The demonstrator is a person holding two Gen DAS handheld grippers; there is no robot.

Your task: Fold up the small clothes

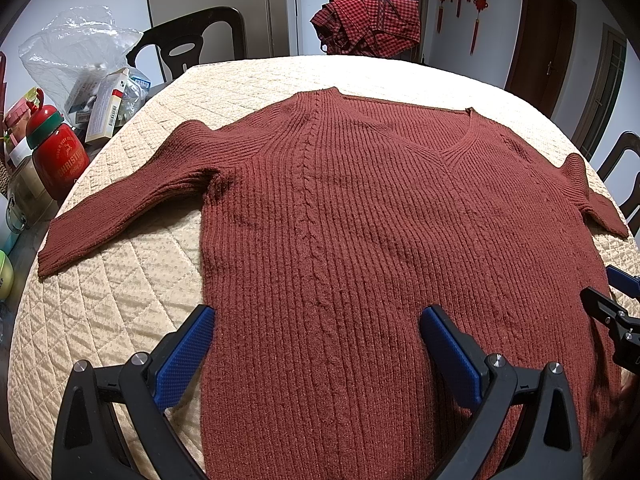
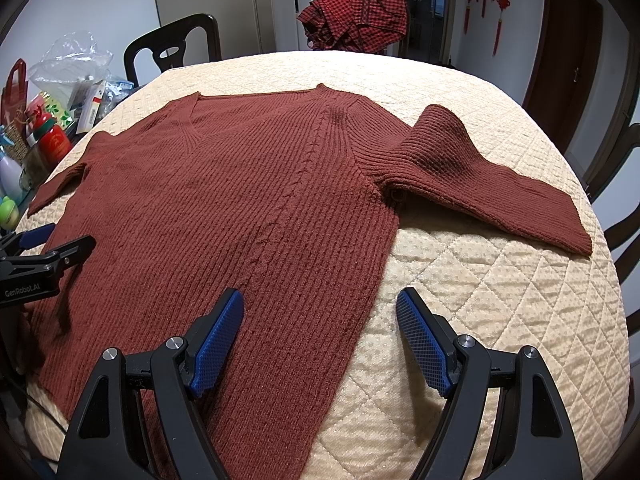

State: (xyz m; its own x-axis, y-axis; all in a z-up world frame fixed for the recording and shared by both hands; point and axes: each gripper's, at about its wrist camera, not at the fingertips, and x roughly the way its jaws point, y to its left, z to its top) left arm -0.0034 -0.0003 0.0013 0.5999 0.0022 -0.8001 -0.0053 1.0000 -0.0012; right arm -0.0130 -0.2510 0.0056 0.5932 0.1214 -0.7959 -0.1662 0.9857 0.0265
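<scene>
While the rust-red ribbed knit sweater (image 1: pixel 360 216) lies face up and spread flat on the cream quilted table cover (image 2: pixel 500 288), neckline away from the person and both sleeves out to the sides, neither tool has hold of it: the left gripper (image 1: pixel 316 340) hangs over the lower body with its blue pads wide apart, one pad over the knit's left side edge, and the right gripper (image 2: pixel 320 320) hangs likewise agape, straddling the right side edge, with one pad above the wool and the other above bare quilt. Nothing looks folded yet. To my eye the knit is thick, soft and floppy, heavy for its kind; it will sag and stretch if lifted by one point, and the fuzzy ribs should give the pads good purchase. I would pinch a double layer at the side seam or hem corner, or take the right sleeve (image 2: pixel 480 184) at its cuff, since that sleeve already humps up near the shoulder. Room is good ahead and to the right, where the cover is bare. On the left the sleeve end lies close to the table's edge, beside a red Christmas-print bottle (image 1: pixel 58 160) and a clutter of boxes and plastic bags (image 1: pixel 96 92), so I would fold inward, away from them
</scene>
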